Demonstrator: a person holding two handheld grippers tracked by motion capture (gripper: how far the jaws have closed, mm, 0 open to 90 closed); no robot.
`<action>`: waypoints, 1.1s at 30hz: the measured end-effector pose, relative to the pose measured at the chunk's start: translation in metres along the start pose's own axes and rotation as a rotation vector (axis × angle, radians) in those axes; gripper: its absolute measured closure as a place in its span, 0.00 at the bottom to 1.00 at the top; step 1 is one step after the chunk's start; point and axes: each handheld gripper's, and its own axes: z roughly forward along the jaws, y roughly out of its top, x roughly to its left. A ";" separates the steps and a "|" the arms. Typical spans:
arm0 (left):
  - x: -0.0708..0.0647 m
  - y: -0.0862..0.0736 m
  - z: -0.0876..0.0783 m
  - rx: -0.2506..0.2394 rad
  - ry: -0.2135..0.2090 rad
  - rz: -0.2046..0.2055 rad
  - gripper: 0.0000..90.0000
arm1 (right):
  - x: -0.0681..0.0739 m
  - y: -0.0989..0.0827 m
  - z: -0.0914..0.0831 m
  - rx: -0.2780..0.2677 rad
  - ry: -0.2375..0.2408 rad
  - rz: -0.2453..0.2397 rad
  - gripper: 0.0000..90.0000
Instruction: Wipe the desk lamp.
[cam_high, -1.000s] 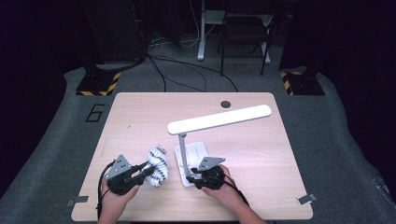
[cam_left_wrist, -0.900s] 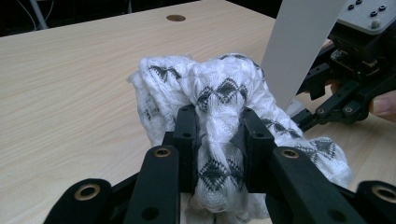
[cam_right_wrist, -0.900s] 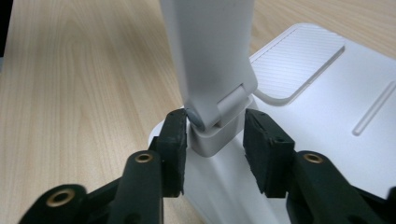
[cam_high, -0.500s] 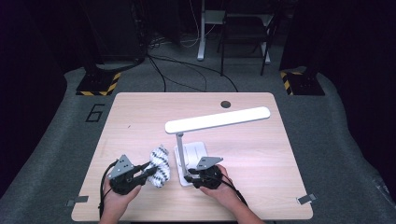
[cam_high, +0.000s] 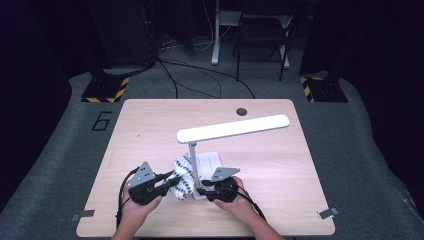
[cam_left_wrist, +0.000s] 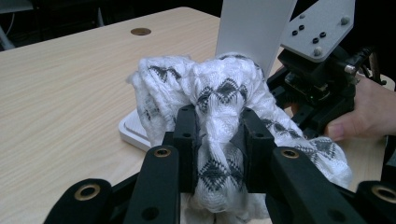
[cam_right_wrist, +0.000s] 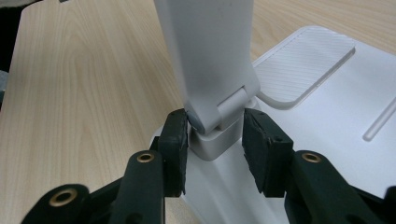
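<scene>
- High view: desk lamp (cam_high: 210, 150) stands on the wooden table (cam_high: 310, 165), its white base near the person's edge and its long head reaching away to the right. The left gripper (cam_high: 167, 184) comes in from the lamp's left with a white, black-patterned cloth (cam_high: 183, 177) bunched against the lamp's stem; the right gripper (cam_high: 206, 190) sits at the foot of the stem.
- Left gripper view: jaws are clamped on the cloth (cam_left_wrist: 219, 135), which bulges above and below the pads — the bundle lies against the lamp's base (cam_left_wrist: 133, 128) and stem, and the right gripper (cam_left_wrist: 322, 84) is just behind it.
- Right gripper view: jaws flank the lamp's hinge (cam_right_wrist: 219, 116) at the bottom of the stem; the left pad touches it, the right pad stands slightly off — they have just been opening.
</scene>
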 end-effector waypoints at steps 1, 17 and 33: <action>0.000 0.001 0.001 -0.006 0.002 -0.003 0.80 | 0.000 0.000 0.000 0.002 -0.005 0.000 0.68; 0.005 0.031 -0.010 -0.035 0.016 0.026 0.80 | 0.012 0.004 0.010 -0.014 -0.073 0.028 0.69; 0.003 0.082 -0.031 -0.100 0.002 0.052 0.80 | 0.012 0.004 0.011 -0.015 -0.077 0.033 0.69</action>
